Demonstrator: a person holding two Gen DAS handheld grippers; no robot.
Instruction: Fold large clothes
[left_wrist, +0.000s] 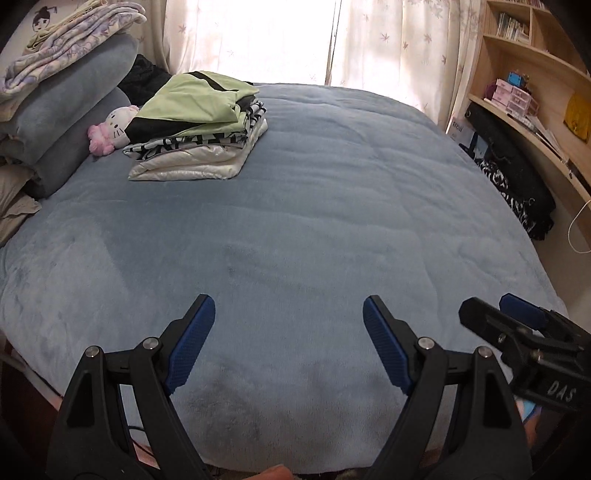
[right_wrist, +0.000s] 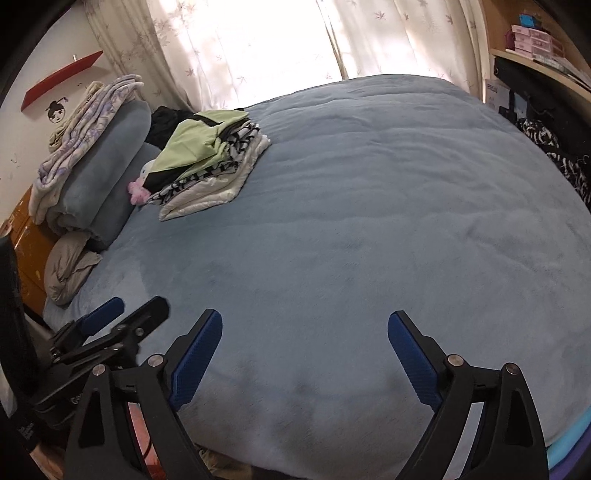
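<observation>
Both tongs are spread wide with nothing in them: the left gripper (left_wrist: 289, 314) and right gripper (right_wrist: 304, 328) hang side by side over the near edge of the bed (left_wrist: 314, 206), blue pads apart and only bare blue fleece between them. No loose garment is laid out in front of them, so the folding spot is free right now. The task's stuff that I can actually see is the stack of folded clothes (left_wrist: 195, 129) up near the far left corner of the bed, just beside the rolled blankets (left_wrist: 70, 99) and a small plush toy (left_wrist: 116, 123). Top of that stack is a light green piece with black trim, then something black-and-white patterned, then a shiny white padded thing at the bottom. My guess on handling: all soft and floppy, light for its size, and the shiny white one probably slides, so it would shift if you nudged the stack sideways. For any big floppy piece I'd pinch at a hem or shoulder corner, one tong each, so it hangs flat instead of bunching. There's dark patterned fabric (left_wrist: 517, 192) draped off the right edge by the shelves (left_wrist: 532, 66), might be next, can't say. Containers: just the shelf cubbies, with books up top and small pink boxes (left_wrist: 511, 94) lower down; I can't make out more than that.
</observation>
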